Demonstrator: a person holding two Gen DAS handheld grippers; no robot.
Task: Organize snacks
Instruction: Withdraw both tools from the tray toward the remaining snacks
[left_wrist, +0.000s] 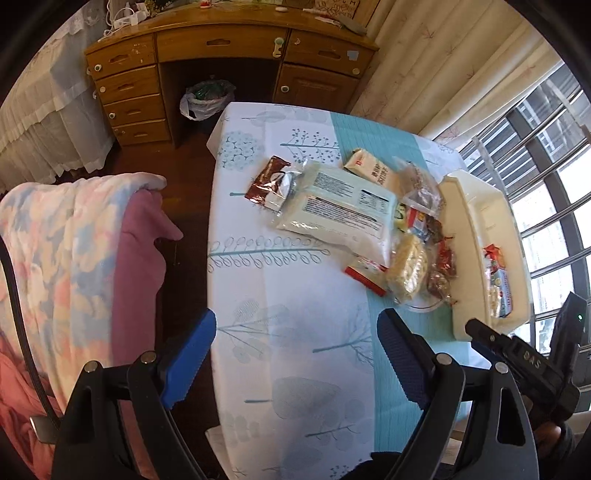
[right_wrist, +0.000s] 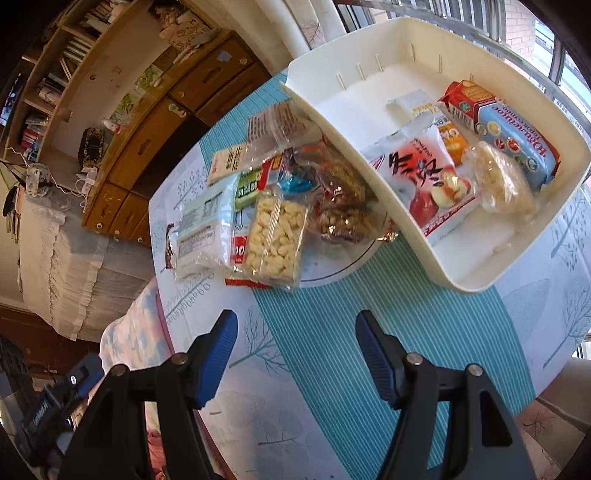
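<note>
- The left gripper (left_wrist: 297, 349) and right gripper (right_wrist: 296, 343) are both hanging spread and empty over bare tablecloth (right_wrist: 325, 332), likely lining up on the next packet.
- Loose snacks (right_wrist: 273, 236) are lying heaped just beside the white bin (right_wrist: 373, 177), within easy reach.
- Several packets (right_wrist: 424, 181) are already sitting inside it.

Daylight pours in from the big barred window (left_wrist: 546, 192) on the right, washing the pale leaf-print curtain (left_wrist: 436, 62) beside it. At the far end stands a wooden desk (left_wrist: 229, 48) with drawers down both sides, a lined bin (left_wrist: 207, 99) tucked in its kneehole, cluttered shelves (right_wrist: 62, 55) rising above. Dark wood floor (left_wrist: 184, 170) runs between. On the left, a bed with a white lace skirt (left_wrist: 48, 129); nearer, a pastel blanket (left_wrist: 62, 251) draped over something.
</note>
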